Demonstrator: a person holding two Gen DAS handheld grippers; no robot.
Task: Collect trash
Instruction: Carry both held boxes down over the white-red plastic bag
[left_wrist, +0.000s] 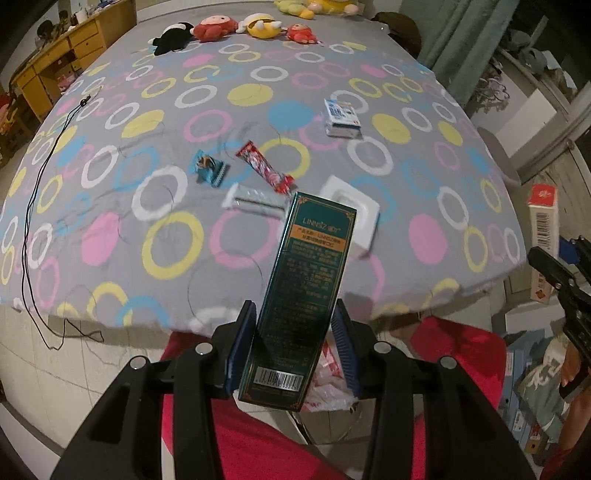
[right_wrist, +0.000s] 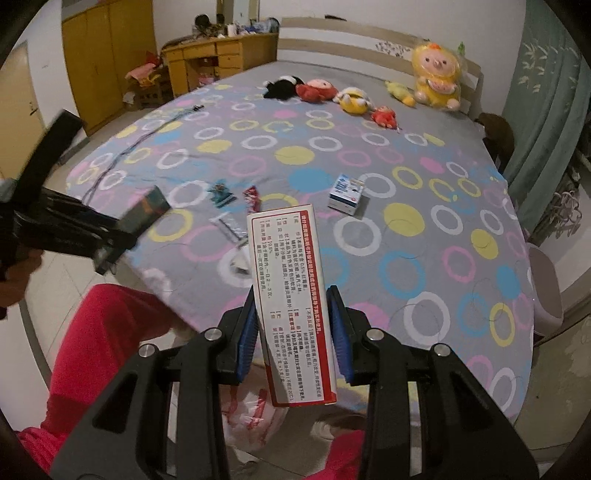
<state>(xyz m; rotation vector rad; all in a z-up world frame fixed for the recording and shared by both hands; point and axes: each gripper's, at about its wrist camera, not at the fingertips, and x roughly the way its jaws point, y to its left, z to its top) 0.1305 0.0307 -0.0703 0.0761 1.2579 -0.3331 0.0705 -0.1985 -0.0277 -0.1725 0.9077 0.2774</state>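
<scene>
2 grippers are loaded, each with 1 carton. The left gripper (left_wrist: 293, 343) has its jaws closed on a dark green box (left_wrist: 295, 295), held upright with the barcode end nearest the camera and the gold-bordered label end pointing out over the bed (left_wrist: 258, 92). The right gripper (right_wrist: 293, 334) has its jaws closed on a red-and-white box (right_wrist: 291, 302), printed face toward the camera, also raised above the near edge of the bed. Below both grippers, a white plastic bag with red print (right_wrist: 251, 417) lies on the floor between the person's red-clad legs. 5 items of trash rest on the circle-patterned bedspread: a blue-and-white box (left_wrist: 341, 118) at the far right, a red wrapper (left_wrist: 264, 166), a teal wrapper (left_wrist: 208, 168) to its left, a silver blister strip (left_wrist: 255, 201) just nearer, and a white square tray (left_wrist: 354, 210) partly hidden behind the green box. Plush toys (right_wrist: 354, 98) line the headboard end. A black cable (left_wrist: 37, 184) trails along the left edge of the bed.
</scene>
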